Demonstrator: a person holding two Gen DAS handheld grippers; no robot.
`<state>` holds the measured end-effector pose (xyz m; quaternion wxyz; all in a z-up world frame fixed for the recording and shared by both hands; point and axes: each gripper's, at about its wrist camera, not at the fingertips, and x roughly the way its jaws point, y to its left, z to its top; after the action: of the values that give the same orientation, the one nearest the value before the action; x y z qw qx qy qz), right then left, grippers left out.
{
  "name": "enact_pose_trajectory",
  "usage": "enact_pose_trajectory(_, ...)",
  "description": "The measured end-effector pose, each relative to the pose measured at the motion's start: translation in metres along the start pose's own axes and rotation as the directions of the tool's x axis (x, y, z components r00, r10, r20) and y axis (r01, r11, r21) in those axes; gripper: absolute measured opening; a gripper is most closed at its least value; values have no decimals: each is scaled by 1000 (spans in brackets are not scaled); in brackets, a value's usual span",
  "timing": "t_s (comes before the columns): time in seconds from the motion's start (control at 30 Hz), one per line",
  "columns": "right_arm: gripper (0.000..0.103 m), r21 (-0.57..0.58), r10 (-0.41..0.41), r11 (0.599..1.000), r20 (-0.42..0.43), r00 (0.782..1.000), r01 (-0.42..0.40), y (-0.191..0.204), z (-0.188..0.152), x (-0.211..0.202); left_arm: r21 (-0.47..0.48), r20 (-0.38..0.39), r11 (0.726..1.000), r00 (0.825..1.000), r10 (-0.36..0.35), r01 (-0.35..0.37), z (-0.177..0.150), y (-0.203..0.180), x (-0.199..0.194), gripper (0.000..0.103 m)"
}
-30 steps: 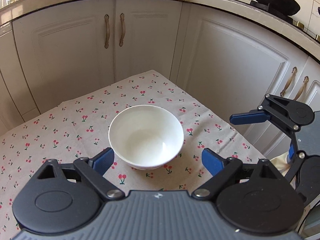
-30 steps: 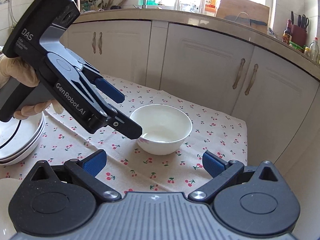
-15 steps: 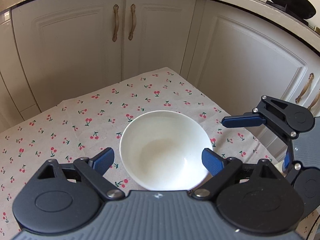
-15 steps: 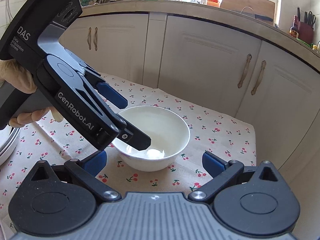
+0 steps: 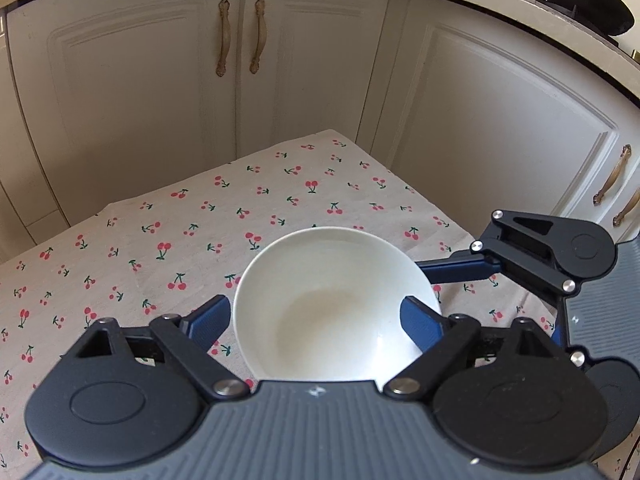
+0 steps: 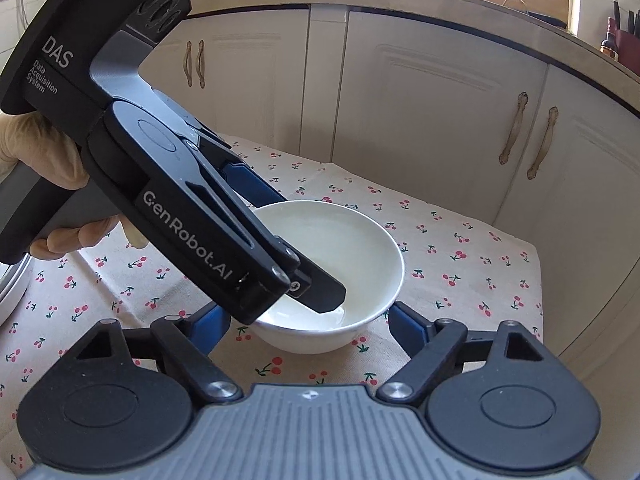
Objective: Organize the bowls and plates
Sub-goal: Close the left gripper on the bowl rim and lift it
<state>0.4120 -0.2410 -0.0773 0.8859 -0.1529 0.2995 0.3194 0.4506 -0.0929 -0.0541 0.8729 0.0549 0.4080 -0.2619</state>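
A white bowl [image 5: 336, 304] [image 6: 352, 248] stands upright on the cherry-print tablecloth [image 5: 200, 220]. My left gripper [image 5: 316, 320] [image 6: 292, 248] reaches down over it, its jaws closing. Its left pad lies just outside the bowl's left wall, and its right finger [image 6: 320, 296] dips inside the bowl. My right gripper [image 6: 310, 326] comes in from the other side, jaws closing, with the bowl low between its blue pads. One of its fingers [image 5: 456, 271] lies against the bowl's outer wall; the other pad stands apart from it. The bowl rests on the cloth.
A stack of white plates [image 6: 10, 288] shows at the left edge of the right wrist view. White cabinet doors [image 5: 280, 80] close in behind the table. The table's edge [image 6: 536, 280] falls away just right of the bowl. A gloved hand [image 6: 40, 160] holds the left gripper.
Both grippers have come forward and down to the bowl, which now fills the space between their fingers. Both pairs of jaws have narrowed. The left gripper's finger has sunk into the bowl.
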Motion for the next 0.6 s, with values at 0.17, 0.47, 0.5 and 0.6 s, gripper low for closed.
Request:
enact_pose_trajectory(0.17, 89, 2, 1, 1000, -3, 1000, -1, 0, 1, 1, -1, -3, 1000, 1000, -5, 5, 1, 2, 2, 86)
enact_pose_trajectory(0.47, 89, 4, 1, 1000, -5, 1000, -1, 1, 2, 1, 12, -10, 1000, 1000, -21, 21, 1, 1, 5, 86)
enact_pose_trajectory(0.5, 89, 3, 1, 1000, -5, 1000, -1, 0, 2, 2, 11, -10, 1000, 1000, -22, 22, 1, 1, 5, 86)
enact_pose_trajectory(0.6, 89, 1, 0, 1000, -8, 1000, 0, 1, 2, 2, 16, -14, 1000, 1000, -19, 19, 1, 0, 4, 86)
